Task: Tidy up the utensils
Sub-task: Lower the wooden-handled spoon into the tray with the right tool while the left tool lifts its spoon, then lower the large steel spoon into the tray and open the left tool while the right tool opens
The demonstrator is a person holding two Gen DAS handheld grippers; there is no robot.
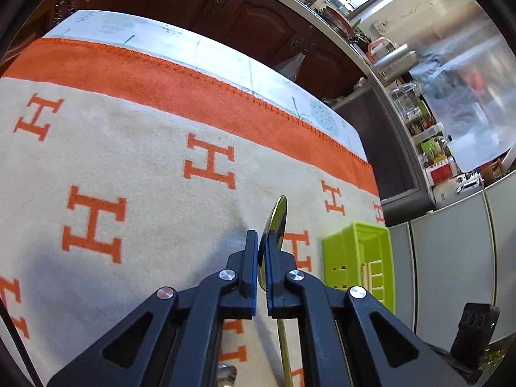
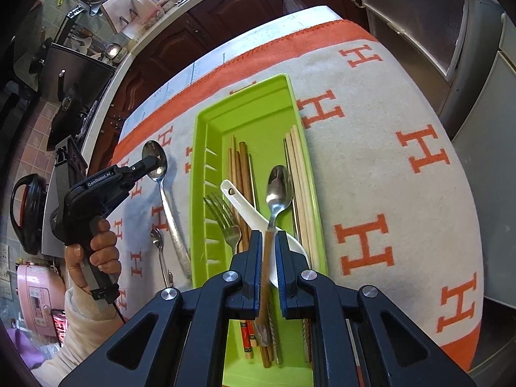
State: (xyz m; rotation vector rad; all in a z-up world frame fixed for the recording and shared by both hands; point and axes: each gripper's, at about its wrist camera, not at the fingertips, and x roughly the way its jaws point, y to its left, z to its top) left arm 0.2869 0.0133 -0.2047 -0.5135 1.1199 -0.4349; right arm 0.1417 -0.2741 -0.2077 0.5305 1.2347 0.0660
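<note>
My left gripper (image 1: pixel 262 242) is shut on the bowl of a large steel spoon (image 1: pixel 274 222); in the right wrist view the same gripper (image 2: pixel 151 164) holds that spoon (image 2: pixel 164 200) over the cloth, left of the green tray (image 2: pixel 206 148). My right gripper (image 2: pixel 268 242) is over the tray with a wood-handled steel spoon (image 2: pixel 278 190) between its fingers, a narrow gap showing on each side. The tray holds wooden chopsticks (image 2: pixel 240 174), pale chopsticks (image 2: pixel 301 174), a fork (image 2: pixel 225 222) and a white ceramic spoon (image 2: pixel 245 206).
A small steel spoon (image 2: pixel 159 251) lies on the H-patterned cloth (image 2: pixel 387 148) left of the tray. The tray's end shows in the left wrist view (image 1: pixel 358 258). Dark cabinets (image 1: pixel 225 3) and a cluttered counter lie beyond the table's far edge.
</note>
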